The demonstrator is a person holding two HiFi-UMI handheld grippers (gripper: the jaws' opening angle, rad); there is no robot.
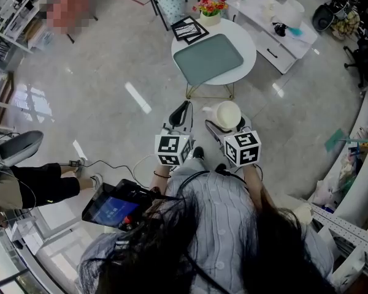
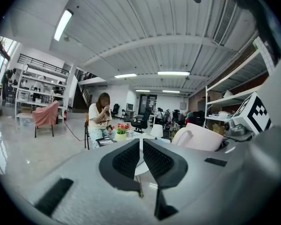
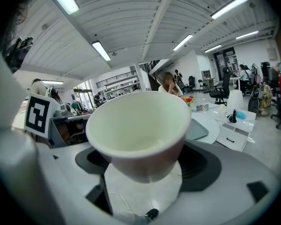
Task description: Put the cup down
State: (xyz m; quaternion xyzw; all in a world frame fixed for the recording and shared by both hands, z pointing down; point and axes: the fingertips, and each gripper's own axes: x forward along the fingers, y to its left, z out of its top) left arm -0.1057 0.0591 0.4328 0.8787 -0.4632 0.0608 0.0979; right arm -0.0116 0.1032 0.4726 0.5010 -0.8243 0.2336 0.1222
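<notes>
Right tool (image 3: 146, 153) round upright cup (image 3: 138, 125), mouth up

You've got bright, even light from ceiling strip lights (image 2: 65, 25), which glare as white streaks on the glossy floor (image 1: 138, 97). Both gripper views bend hard toward black corners. The cup (image 3: 138, 125) looms close and soft; shadows are faint.

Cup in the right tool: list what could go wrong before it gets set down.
1. The right tool grips the cup low on its tapered body, above bare floor and short of the round table; a slip would likely drop it.
2. The tray, black frames and flower pot fill much of that table, so the cup could end up near the rim and tip.
</notes>
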